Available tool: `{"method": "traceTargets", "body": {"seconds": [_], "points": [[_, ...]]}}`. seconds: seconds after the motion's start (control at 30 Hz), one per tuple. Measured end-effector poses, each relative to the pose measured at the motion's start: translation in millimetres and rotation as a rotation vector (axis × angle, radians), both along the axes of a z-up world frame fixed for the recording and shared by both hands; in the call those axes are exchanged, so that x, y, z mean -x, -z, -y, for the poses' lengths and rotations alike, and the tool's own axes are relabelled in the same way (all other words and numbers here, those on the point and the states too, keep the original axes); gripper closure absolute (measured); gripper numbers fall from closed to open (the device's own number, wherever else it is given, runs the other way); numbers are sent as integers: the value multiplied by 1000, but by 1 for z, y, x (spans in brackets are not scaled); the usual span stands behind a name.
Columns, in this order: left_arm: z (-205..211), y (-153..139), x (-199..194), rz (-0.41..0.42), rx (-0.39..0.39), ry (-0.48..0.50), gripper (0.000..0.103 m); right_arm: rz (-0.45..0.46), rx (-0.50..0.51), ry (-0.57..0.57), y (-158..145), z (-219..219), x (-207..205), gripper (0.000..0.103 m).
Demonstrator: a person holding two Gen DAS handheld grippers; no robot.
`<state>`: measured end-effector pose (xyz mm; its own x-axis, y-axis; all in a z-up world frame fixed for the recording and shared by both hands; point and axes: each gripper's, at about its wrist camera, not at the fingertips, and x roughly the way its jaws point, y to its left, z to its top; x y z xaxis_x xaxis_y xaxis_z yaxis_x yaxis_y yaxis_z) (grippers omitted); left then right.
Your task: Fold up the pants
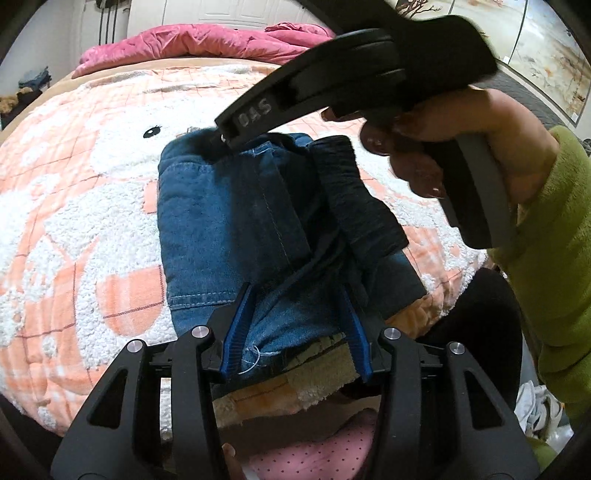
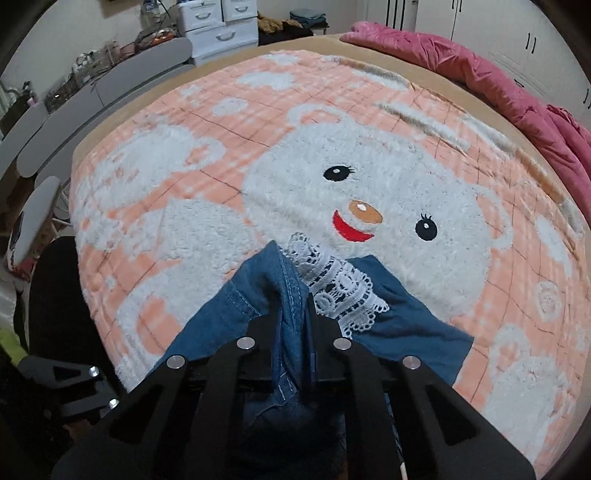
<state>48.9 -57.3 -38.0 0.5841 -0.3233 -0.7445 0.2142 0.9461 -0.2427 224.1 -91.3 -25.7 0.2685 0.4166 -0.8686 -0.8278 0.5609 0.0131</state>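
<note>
**A:** Bedroom shot: big bed (image 2: 155,206) with a fuzzy peach-and-white bear blanket (image 2: 362,177), crumpled pink duvet (image 2: 480,81) along the upper right of the right wrist view, white drawers (image 2: 218,26) at the top left.

**B:** And the pants?

**A:** Blue denim pants (image 1: 221,229), folded into a chunky bundle, lying mid-frame on the blanket in the left wrist view. White lace trim (image 2: 332,284) pokes out in the right wrist view.

**B:** Grippers?

**A:** Right gripper (image 2: 295,314) has its jaws clenched on a ridge of denim, bottom centre. Left gripper (image 1: 295,332) has the blue pads (image 1: 240,325) either side of the bundle's near edge; looks like they press the cloth, but it's hard to be sure. A hand (image 1: 461,147) in a green sleeve (image 1: 554,258) holds the right tool, upper right.
</note>
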Motion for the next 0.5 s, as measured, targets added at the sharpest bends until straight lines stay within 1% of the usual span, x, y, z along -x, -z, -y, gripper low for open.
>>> {"method": "traceTargets", "body": {"seconds": [0.1,0.17,0.27,0.33,0.4,0.43,0.5], "points": [[-1,-1,0,-2,-1,-5,64,-23,11,8,13,-4,-8,94],[-3,0,-1,-3,-1,-11,64,-58,-6,22,21,-4,-17,93],[-4,-1,-2,-6,1,-15,64,-81,-26,35,30,-1,-24,91],[-4,-1,-3,-7,3,-15,64,-82,-41,37,31,1,-25,89],[-4,-2,-2,-11,6,-12,64,-81,-56,45,29,4,-24,84],[-4,-2,-2,-13,8,-10,64,-79,-65,53,26,6,-24,82],[-4,-1,-2,-17,12,-6,63,-79,-116,80,14,16,-22,76]]}}
